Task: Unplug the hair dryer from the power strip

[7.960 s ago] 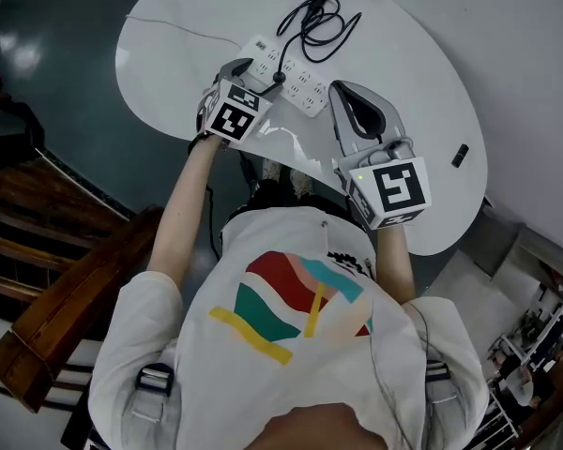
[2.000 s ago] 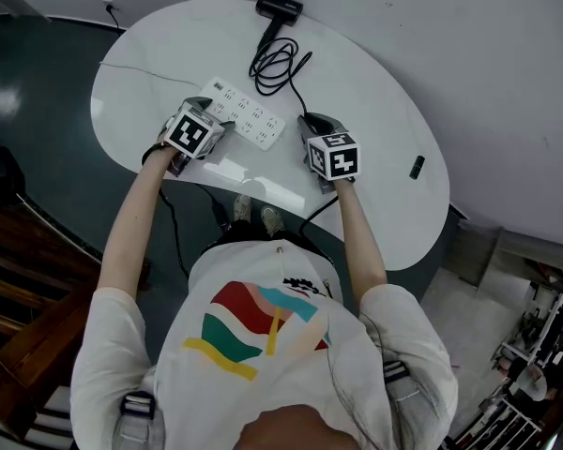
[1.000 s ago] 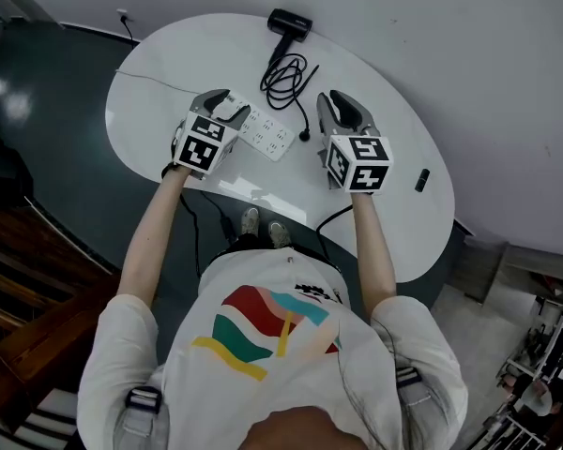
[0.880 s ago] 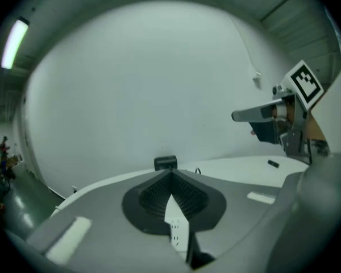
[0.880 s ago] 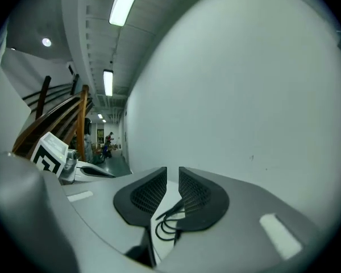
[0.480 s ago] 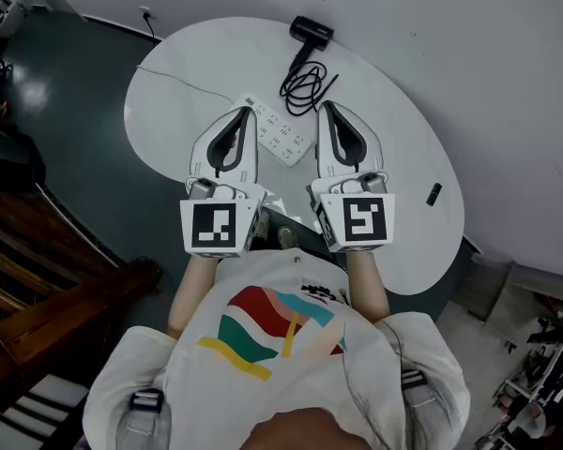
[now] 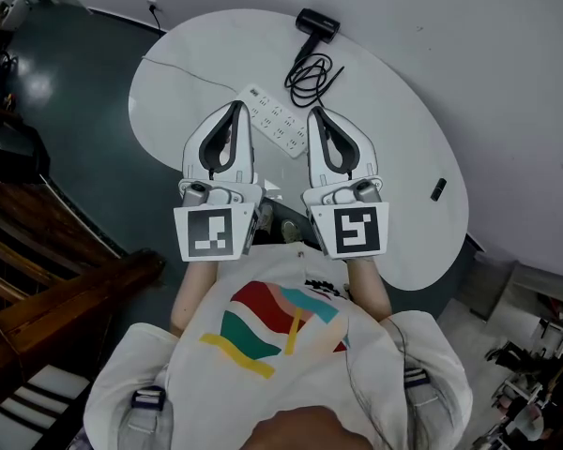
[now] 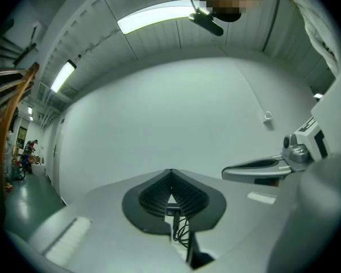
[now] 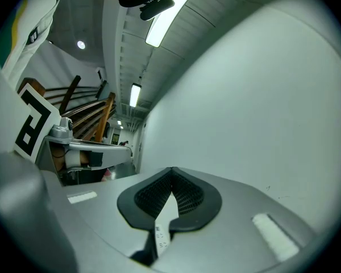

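Observation:
The black hair dryer (image 7: 317, 23) lies at the far edge of the white oval table (image 7: 403, 157), its black cord (image 7: 314, 75) coiled just in front of it. Nearer lies the white power strip (image 7: 274, 123), with no plug showing in its visible sockets. My left gripper (image 7: 235, 108) and right gripper (image 7: 314, 113) hang side by side above the table's near part, both shut and empty. In the left gripper view the jaws (image 8: 170, 172) meet, with the cord (image 8: 182, 232) showing below. In the right gripper view the shut jaws (image 9: 171, 170) frame a sliver of the strip (image 9: 162, 229).
A small black object (image 7: 437, 190) lies near the table's right edge. A thin white cable (image 7: 183, 68) runs from the strip towards the left rim. Wooden stair rails (image 7: 56, 298) stand on the dark floor at left. A white wall rises behind the table.
Both grippers have lifted off the table, shut, and drawn back towards the person, now side by side. The dryer's cord, plugged into the strip at first, lies off it.

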Tool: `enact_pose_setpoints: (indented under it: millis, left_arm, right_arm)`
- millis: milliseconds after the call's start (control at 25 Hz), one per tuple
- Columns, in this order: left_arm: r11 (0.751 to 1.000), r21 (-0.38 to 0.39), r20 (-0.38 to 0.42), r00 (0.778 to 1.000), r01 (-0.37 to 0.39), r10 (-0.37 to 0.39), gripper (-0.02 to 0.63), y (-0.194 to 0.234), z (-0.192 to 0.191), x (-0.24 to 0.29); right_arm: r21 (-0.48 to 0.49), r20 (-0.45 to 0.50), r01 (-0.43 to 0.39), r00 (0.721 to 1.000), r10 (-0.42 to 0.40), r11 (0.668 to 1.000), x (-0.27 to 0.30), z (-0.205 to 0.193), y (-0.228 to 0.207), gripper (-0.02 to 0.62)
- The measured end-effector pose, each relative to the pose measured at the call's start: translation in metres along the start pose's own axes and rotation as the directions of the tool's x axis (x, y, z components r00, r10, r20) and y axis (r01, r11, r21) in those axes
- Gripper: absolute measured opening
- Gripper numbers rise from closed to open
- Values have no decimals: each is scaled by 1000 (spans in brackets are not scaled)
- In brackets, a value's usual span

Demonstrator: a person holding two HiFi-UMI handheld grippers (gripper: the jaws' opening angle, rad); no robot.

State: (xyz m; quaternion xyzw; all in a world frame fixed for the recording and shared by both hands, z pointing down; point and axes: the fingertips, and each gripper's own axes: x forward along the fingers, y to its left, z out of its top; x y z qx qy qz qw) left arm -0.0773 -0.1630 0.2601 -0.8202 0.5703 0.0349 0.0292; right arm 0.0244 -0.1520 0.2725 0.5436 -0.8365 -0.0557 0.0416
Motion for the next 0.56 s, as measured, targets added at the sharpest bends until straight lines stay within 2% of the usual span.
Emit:
enact_pose_setpoints:
  millis: [120, 560]
  left_arm:
    - [1000, 7, -10, 1000, 16, -16, 0, -3, -1, -1]
    - [1000, 18, 12, 1000, -11, 11, 0, 9, 5, -1]
  right_arm:
    - [2, 0, 3, 1000, -3, 1000, -2, 0, -2, 12]
    - [-15, 5, 7, 1000, -7, 1000, -2, 2, -7, 12]
